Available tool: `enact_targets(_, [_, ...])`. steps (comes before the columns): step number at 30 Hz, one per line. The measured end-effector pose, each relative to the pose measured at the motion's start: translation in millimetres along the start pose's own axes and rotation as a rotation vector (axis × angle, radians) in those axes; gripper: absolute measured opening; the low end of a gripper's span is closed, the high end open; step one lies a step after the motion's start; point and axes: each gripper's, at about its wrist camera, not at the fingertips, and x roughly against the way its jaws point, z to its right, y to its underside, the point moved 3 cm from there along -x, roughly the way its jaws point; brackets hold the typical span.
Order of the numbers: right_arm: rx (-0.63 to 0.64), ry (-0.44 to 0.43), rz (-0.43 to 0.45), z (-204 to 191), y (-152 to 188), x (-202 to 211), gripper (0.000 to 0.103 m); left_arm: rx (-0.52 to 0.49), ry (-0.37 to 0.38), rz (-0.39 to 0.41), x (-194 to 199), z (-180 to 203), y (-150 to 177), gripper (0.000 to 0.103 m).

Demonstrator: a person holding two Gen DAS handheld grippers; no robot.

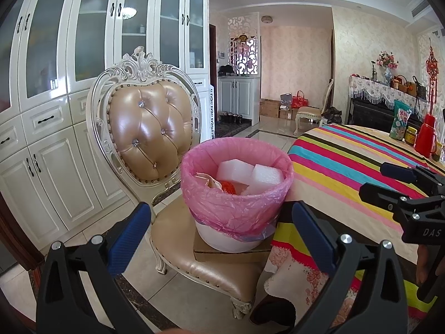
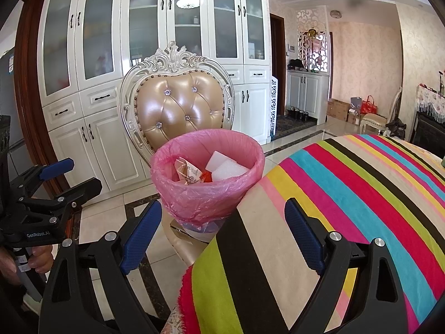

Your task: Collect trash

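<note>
A white bin with a pink liner stands on a cardboard box on a chair seat. It holds two white foam blocks, a paper wrapper and something red. It also shows in the right wrist view. My left gripper is open and empty, just in front of the bin. My right gripper is open and empty, above the striped tablecloth edge. Each gripper shows in the other's view: the right one and the left one.
An ornate beige leather chair holds the bin. A table with a striped cloth is to the right, with a snack bag, a jar and a red flask at its far end. White cabinets line the wall behind.
</note>
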Motion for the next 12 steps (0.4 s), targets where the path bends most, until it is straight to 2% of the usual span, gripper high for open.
enact_targets(3, [0.001, 0.001, 0.000, -1.1, 0.2, 0.6, 0.084, -0.003, -0.033, 0.008, 0.4, 0.0, 0.6, 0.098])
enact_targets(12, [-0.011, 0.003, 0.000, 2.1, 0.1, 0.9, 0.084, 0.032, -0.020, -0.011, -5.0, -9.0, 1.4, 0.098])
